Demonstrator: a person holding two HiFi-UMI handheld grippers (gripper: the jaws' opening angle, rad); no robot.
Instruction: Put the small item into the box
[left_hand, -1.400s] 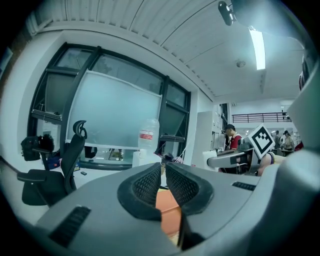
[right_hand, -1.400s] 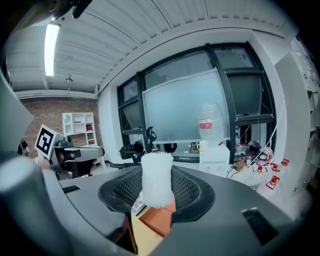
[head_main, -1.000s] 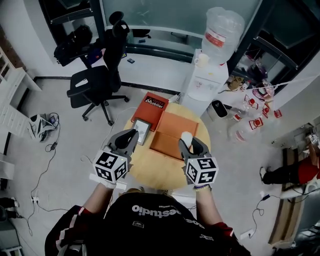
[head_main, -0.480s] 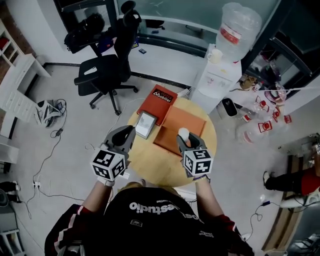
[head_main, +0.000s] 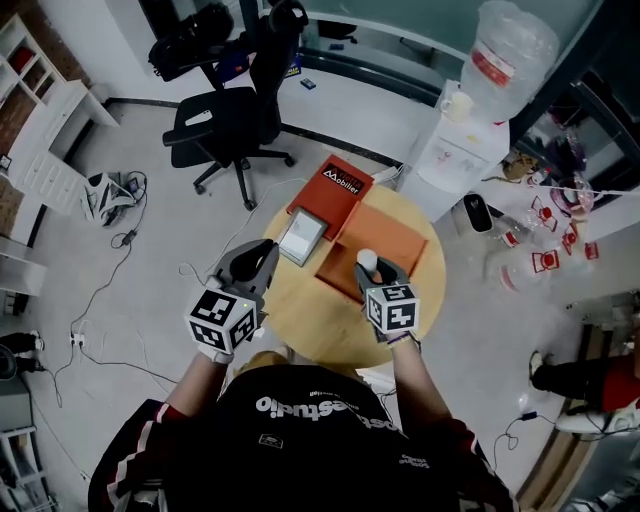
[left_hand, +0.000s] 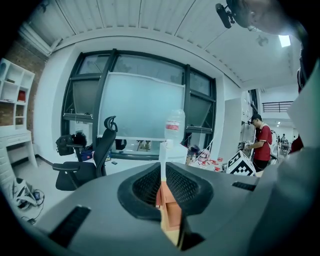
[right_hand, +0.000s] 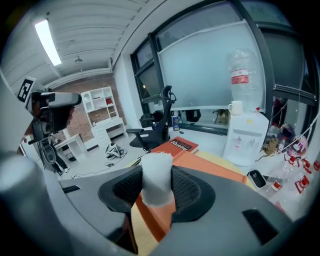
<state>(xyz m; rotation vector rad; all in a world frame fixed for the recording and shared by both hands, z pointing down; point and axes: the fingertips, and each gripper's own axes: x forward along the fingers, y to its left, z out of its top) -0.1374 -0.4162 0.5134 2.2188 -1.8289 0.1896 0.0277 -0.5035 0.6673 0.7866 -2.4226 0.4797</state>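
Note:
A small white foam cylinder (head_main: 368, 259) sits between the pads of my right gripper (head_main: 371, 270), which is shut on it. It hangs over the near edge of the flat orange box (head_main: 380, 230) on the round wooden table (head_main: 300, 310). In the right gripper view the cylinder (right_hand: 156, 175) stands upright between the jaws, with the orange box (right_hand: 210, 167) just beyond it. My left gripper (head_main: 260, 258) hovers over the table's left side, near a grey-framed white tray (head_main: 301, 238). Its jaws are shut with nothing in them (left_hand: 163, 187).
A red lid printed "Mobilier" (head_main: 338, 184) lies at the table's far side, touching the orange box. Off the table there is a black office chair (head_main: 232, 118) at the far left and a water dispenser (head_main: 468, 135) at the far right. Cables (head_main: 118, 195) trail on the floor.
The head view has swung, so the table sits a little further right and smaller. Both grippers keep their places over the table's near side, and the right one still holds the white cylinder.

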